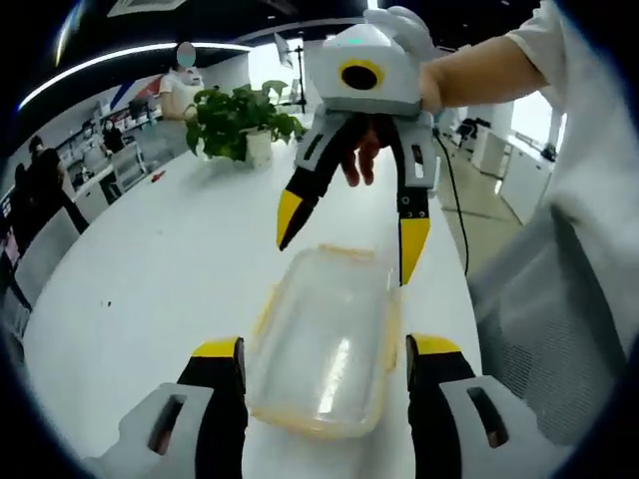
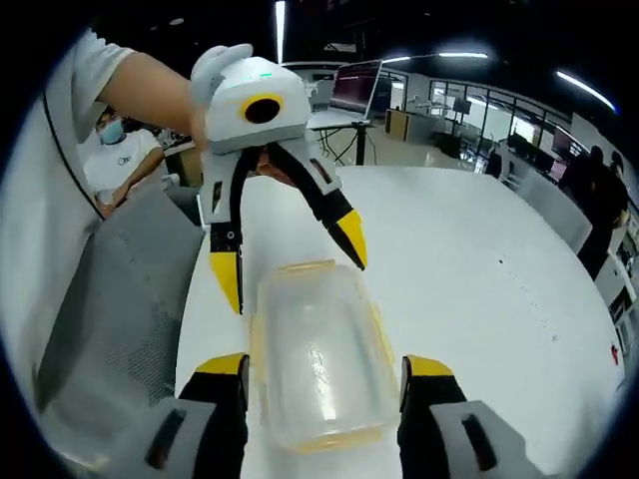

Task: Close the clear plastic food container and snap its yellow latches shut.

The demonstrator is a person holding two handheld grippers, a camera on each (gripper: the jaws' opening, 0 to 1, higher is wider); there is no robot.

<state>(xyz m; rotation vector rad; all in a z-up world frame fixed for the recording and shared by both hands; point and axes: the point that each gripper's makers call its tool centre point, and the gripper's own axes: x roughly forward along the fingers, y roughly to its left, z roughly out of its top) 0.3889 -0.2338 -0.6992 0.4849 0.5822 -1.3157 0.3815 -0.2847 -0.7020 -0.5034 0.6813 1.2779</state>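
Observation:
A clear plastic food container (image 1: 327, 339) (image 2: 321, 356) with yellow latches lies on the white table, its lid resting on top. In the left gripper view my left gripper (image 1: 324, 351) stands open, its yellow-tipped jaws flanking the container's near end. Facing it, my right gripper (image 1: 349, 244) hangs open over the container's far end. In the right gripper view my right gripper (image 2: 324, 369) is open astride the container's near end, and the left gripper (image 2: 290, 259) spreads open over the far end. Whether any jaw touches the container I cannot tell.
The white table (image 1: 170, 269) (image 2: 479, 289) stretches wide. A potted plant (image 1: 240, 120) stands at its far end. A person's sleeve and grey clothing (image 1: 559, 299) (image 2: 110, 299) lie along the table's edge. People and desks fill the room behind.

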